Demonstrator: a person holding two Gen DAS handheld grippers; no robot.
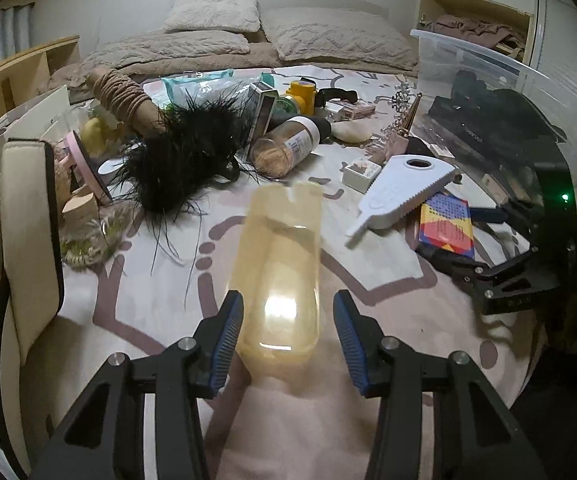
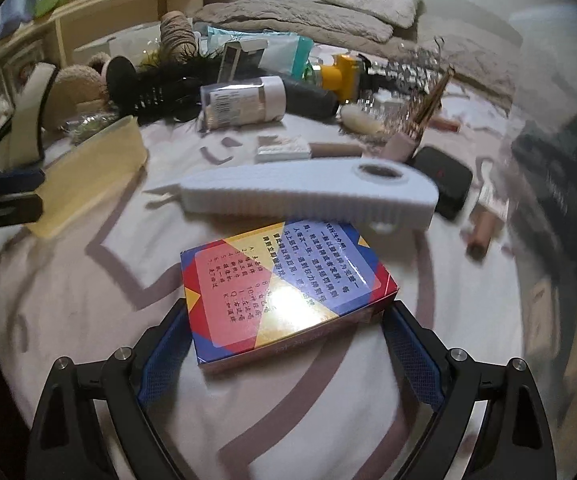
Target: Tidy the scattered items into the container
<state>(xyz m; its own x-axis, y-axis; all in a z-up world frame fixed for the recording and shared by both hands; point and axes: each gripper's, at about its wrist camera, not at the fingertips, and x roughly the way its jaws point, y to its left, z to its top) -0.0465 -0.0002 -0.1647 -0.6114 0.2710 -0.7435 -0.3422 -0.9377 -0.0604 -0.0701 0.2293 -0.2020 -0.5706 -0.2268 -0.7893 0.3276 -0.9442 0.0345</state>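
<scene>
Both tongs are picking things up off the bed. The left tongs (image 1: 287, 334) are spread around a long yellow plastic piece (image 1: 282, 264) near the bed's front edge; only the left pad seems to touch it. The right tongs (image 2: 284, 348) are spread around a colorful card box (image 2: 284, 292). Next, each should squeeze, lift, and carry to the clear bin (image 1: 484, 64) at the bed's right edge.

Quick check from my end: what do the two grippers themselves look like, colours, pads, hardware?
Both match. Left gripper and right gripper: matte black linkage arms with triangular cutouts, silver round pivot screws, and blue ribbed rubber pads lining the fingers. A green LED glows on the right gripper's black body. No cables visible.
</scene>
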